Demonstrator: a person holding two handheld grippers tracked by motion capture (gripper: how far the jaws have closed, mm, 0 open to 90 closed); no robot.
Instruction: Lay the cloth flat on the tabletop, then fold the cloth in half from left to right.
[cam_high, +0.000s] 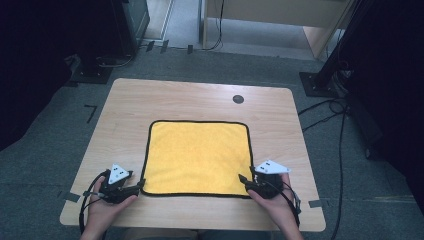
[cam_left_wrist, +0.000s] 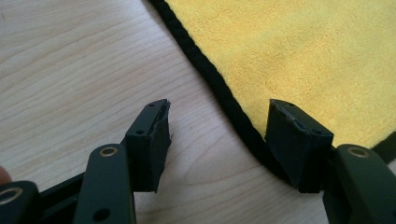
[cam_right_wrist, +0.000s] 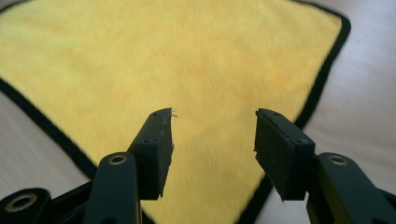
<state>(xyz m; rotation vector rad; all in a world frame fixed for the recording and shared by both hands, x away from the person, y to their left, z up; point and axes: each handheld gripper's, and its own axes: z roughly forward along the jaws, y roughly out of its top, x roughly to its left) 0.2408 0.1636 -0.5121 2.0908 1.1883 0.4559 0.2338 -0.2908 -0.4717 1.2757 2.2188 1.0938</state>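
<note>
Item: yellow cloth (cam_high: 197, 157), fleecy square with rounded corners and black stitched hem, spread flat mid-bench (cam_high: 135, 97) (pale wood grain). My left gripper (cam_left_wrist: 217, 137) straddles its near-left hem, fingers (cam_left_wrist: 154, 140) apart, nothing pinched. My right gripper (cam_right_wrist: 212, 149) hovers over the near-right corner, fingers likewise apart and empty.

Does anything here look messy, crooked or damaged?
Nothing stands out. The yellow cloth lies flat and square on the table, and the open left gripper and right gripper sit at its near corners.
</note>
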